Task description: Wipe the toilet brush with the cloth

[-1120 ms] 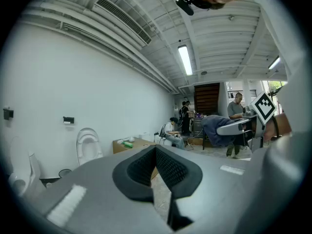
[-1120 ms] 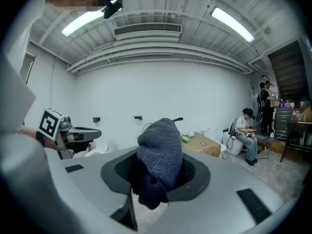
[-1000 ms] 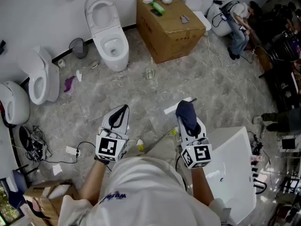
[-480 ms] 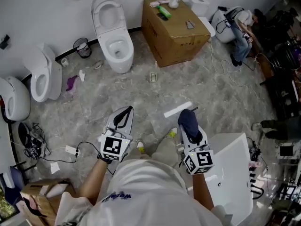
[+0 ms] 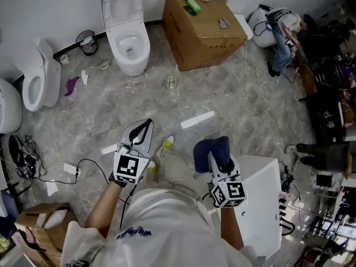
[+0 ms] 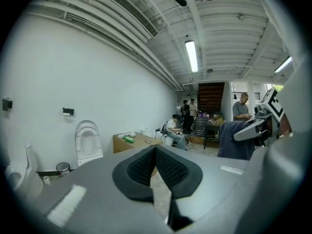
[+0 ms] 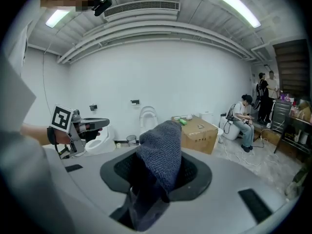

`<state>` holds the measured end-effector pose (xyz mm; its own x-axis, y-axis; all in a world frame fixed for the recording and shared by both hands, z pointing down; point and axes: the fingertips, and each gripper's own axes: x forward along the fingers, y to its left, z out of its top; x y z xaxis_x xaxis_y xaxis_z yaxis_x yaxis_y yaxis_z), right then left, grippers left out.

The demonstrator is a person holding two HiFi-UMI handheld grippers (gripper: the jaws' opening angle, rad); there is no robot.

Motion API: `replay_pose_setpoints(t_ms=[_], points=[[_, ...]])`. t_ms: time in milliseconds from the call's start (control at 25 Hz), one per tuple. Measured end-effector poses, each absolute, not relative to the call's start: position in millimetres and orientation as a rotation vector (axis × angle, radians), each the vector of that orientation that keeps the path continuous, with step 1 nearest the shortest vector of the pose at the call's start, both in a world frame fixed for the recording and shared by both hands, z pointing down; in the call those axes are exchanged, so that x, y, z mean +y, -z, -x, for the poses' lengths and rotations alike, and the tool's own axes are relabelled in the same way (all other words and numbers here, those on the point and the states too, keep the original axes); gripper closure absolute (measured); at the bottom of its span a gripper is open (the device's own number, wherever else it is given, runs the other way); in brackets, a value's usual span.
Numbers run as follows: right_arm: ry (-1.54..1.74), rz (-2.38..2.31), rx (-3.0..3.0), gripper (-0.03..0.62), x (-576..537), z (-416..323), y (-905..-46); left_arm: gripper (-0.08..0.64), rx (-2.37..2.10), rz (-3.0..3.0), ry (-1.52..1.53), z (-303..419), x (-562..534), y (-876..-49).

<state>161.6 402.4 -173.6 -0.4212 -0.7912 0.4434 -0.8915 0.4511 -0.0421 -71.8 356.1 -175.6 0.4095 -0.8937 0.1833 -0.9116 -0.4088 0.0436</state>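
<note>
My right gripper (image 5: 213, 153) is shut on a dark blue cloth (image 5: 210, 149), which bunches up over its jaws and hangs from them in the right gripper view, the cloth (image 7: 161, 155). My left gripper (image 5: 144, 125) is held beside it at the same height, jaws shut with nothing between them, tips meeting at the left gripper (image 6: 156, 149). Both hover over the grey marbled floor in front of the person's knees. No toilet brush shows in any view.
A white toilet (image 5: 125, 32) stands against the far wall, with a small bin (image 5: 86, 41) to its left and a cardboard box (image 5: 202, 22) to its right. More toilets (image 5: 38, 79) sit at the left. A white fixture (image 5: 267, 204) lies by my right arm. Cables (image 5: 72, 168) trail on the floor.
The view has shifted so the toilet and box sit higher in frame. My right gripper with the cloth has come down and slightly left; the left gripper has kept its place.
</note>
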Motion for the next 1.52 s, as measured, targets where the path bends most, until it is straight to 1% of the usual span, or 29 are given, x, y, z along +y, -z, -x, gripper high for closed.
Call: replay_pose_setpoints(t_ms=[80,160,600,840,1000,1200,1520], points=[[-0.375,-1.431,-2.366,0.462,379,-160,171,0.558,-1.629,-2.507,-0.214,73,343,172],[-0.388,-1.428,-2.385,0.471,351,-162,166,0.558,-1.635,-2.492,-0.245,71,326,166],[-0.537,-1.431,-2.402,0.472,191,-193,117,0.558,-1.617,-2.449,-0.488,51,195,144],[-0.574,-1.403,-2.389,0.472,129,-206,77,0.558,-1.611,-2.458,-0.524,33,132,128],[-0.546,-1.388,-2.377,0.471,97,-207,50,0.558,-1.650,-2.470,-0.489,28,98,111],[-0.494,-1.347,-2.366,0.469,71,-193,15,0.558,-1.664,-2.457,-0.441,34,73,77],[-0.472,-1.387,-2.313,0.469,34,-168,-46,0.558,-1.582,-2.449,-0.469,46,51,-9]])
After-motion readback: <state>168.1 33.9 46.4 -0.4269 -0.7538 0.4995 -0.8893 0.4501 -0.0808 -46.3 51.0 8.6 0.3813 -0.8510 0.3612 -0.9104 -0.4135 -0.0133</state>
